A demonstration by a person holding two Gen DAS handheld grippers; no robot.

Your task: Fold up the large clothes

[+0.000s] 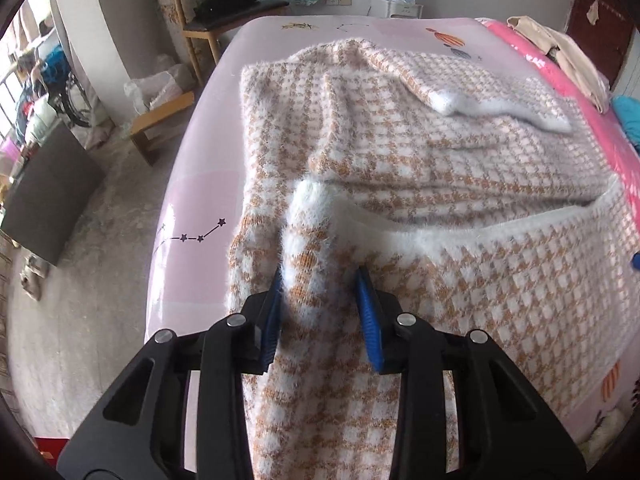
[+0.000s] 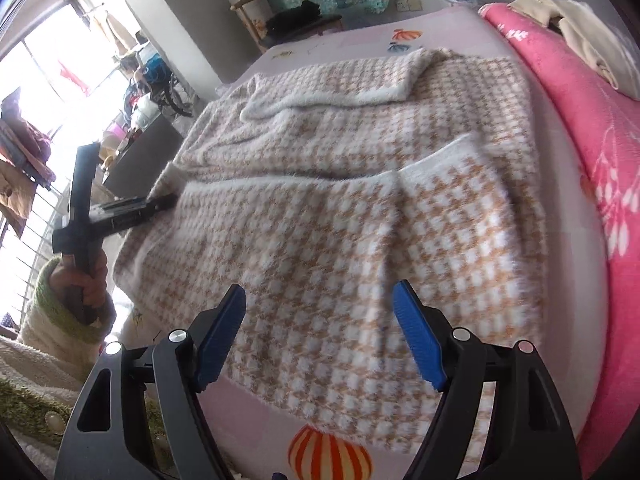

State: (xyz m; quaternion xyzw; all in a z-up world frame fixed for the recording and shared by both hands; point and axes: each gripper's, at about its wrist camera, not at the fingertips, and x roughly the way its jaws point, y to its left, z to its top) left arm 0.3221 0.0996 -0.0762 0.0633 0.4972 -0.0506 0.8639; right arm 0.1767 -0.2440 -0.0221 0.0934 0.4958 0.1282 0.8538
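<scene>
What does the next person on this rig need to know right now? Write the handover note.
Left gripper: fingers on either side of a raised fold of the checked sweater near its white-trimmed edge; a firm pinch is not certain.
Right gripper: open, empty, hovering over the sweater's near part.
Sweater: spread on the pink-sheeted bed, one sleeve already folded across the far end, a white-edged flap lying over the middle.
Pink blanket lies along the right side.
Done: sleeve and one side turned in.
Left: probably secure the left grip, take hold with the right, finish folding and flatten.
</scene>
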